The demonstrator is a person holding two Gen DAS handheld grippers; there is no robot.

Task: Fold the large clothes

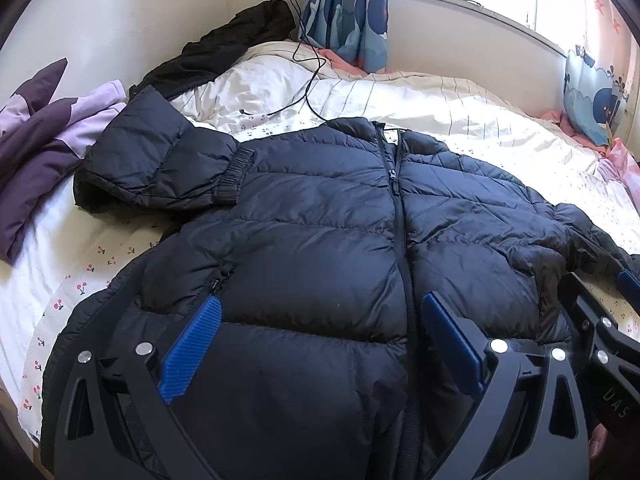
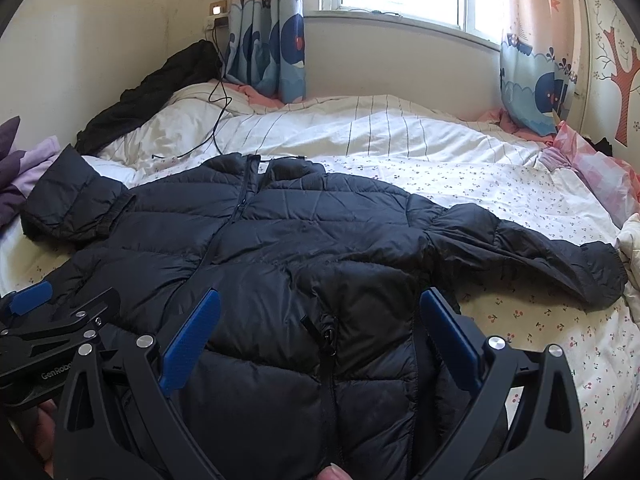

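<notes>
A dark navy puffer jacket (image 1: 320, 220) lies face up and zipped on the bed, collar toward the window. Its left sleeve (image 1: 160, 160) is folded in over the shoulder; the right sleeve (image 2: 540, 248) stretches out flat to the right. My left gripper (image 1: 320, 312) hovers open over the jacket's lower front, its blue pads either side of the zip. In the right wrist view the jacket (image 2: 300, 248) fills the middle, and my right gripper (image 2: 320, 308) is open above the lower right front near a pocket zip. Neither holds anything.
The bed (image 2: 500, 184) has a white cherry-print sheet and a striped quilt (image 2: 360, 128). A purple garment (image 1: 44, 136) lies at the left, a black garment (image 1: 224, 48) by the wall. A charger cable (image 1: 308, 80) trails from the socket. Curtains (image 2: 272, 40) flank the window.
</notes>
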